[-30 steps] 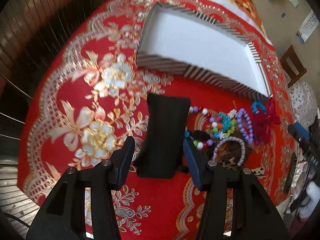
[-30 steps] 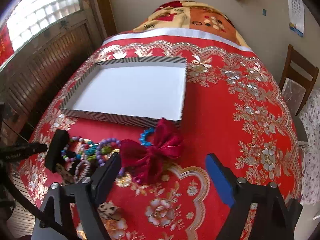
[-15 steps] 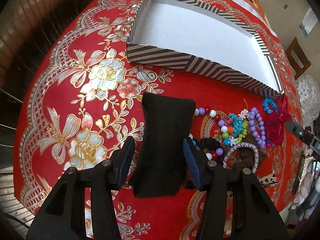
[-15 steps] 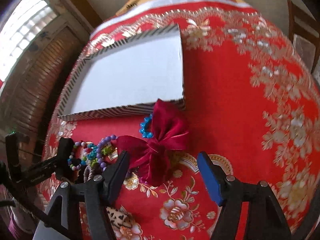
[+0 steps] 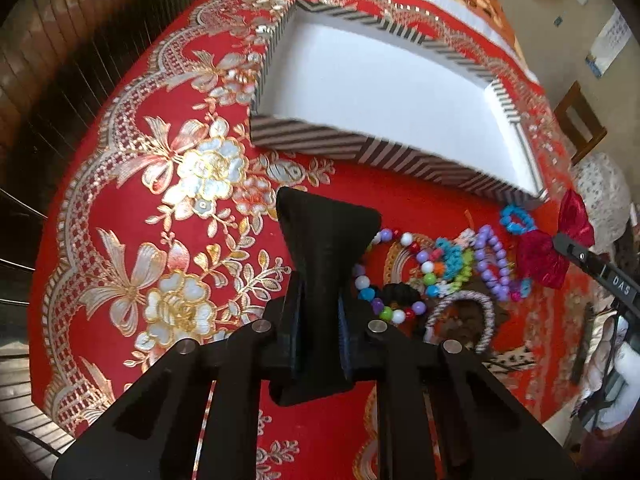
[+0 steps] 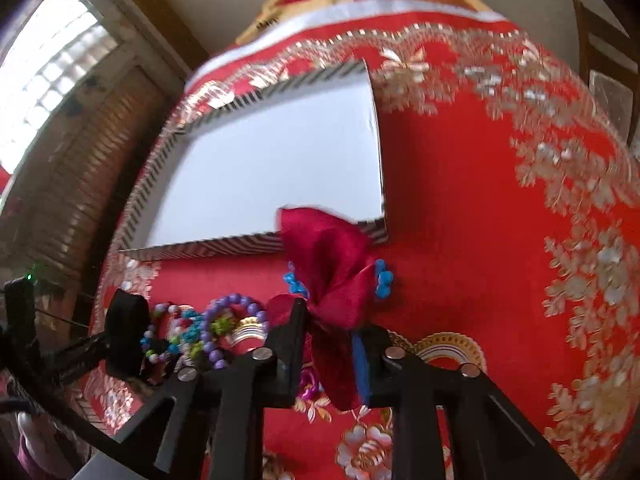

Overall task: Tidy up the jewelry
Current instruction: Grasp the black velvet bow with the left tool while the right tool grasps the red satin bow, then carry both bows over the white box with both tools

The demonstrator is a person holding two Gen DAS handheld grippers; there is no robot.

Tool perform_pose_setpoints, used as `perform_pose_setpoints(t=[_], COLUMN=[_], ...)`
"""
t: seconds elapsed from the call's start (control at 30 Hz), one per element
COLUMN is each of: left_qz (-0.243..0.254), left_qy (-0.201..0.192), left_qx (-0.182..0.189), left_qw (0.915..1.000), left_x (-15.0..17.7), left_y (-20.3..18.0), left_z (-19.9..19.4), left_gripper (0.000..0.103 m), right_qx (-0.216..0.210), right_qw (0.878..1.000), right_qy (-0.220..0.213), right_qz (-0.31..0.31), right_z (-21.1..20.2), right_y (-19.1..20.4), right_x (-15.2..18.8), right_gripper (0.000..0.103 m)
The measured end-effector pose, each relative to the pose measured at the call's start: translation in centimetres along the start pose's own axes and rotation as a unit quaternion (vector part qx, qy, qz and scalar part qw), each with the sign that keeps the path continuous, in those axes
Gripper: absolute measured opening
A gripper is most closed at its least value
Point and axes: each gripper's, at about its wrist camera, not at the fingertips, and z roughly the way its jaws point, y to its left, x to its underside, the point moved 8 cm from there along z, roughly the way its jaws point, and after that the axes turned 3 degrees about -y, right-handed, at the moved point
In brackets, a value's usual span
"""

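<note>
My left gripper (image 5: 318, 320) is shut on a black velvet pouch (image 5: 326, 240), pinched at its middle and held just above the cloth. My right gripper (image 6: 328, 344) is shut on a dark red satin bow (image 6: 332, 264), which also shows in the left wrist view (image 5: 548, 252). A pile of bead bracelets (image 5: 436, 268) lies between the two; it shows in the right wrist view (image 6: 200, 332) too. A blue bead ring (image 6: 382, 278) hangs by the bow. A white tray with a striped rim (image 5: 316, 140) sits behind, seen also from the right (image 6: 256, 242).
A red and gold embroidered cloth (image 5: 168, 184) covers the table, whose edge drops off at the left. A wooden chair (image 5: 580, 120) stands to the right beyond the table. A leopard-print item (image 5: 508, 360) lies near the bracelets.
Both grippers have closed: the left on the black pouch, the right on the red bow. The bow is lifted off the cloth and a blue bead ring has come up with it.
</note>
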Motion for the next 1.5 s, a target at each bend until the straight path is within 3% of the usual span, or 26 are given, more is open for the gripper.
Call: perform_pose_setpoints(t=[0.33, 0.5, 0.73, 1.03, 1.5], left_qz=[0.012, 0.025, 0.027, 0.031, 0.026], left_qy=[-0.054, -0.076, -0.074, -0.044, -0.025], left_qx=[0.011, 0.003, -0.009, -0.034, -0.063], left_qw=[0.9984, 0.9968, 0.9969, 0.998, 0.9974], left_x=[-4.2, -7.8, -12.8, -17.8, -22.2], left_y=[-1.3, -2.3, -3.1, -2.9, -2.4], left_z=[-4.5, -4.5, -1.3, 4.6, 10.1], left_gripper=[0.014, 0.014, 0.014, 0.014, 0.014], right_qx=[-0.042, -0.031, -0.018, -0.007, 0.005], right_qw=[0.998, 0.998, 0.998, 0.998, 0.997], right_qy=[-0.044, -0.047, -0.03, 0.007, 0.048], right_qz=[-0.014, -0.036, -0.054, -0.061, -0.059], right_z=[-4.8, -3.9, -0.4, 5.9, 12.6], right_y=[1.9, 2.5, 2.8, 2.7, 0.8], right_x=[-2.7, -5.3, -8.8, -13.2, -18.0], right_gripper=[0.018, 0.018, 0.018, 0.018, 0.018])
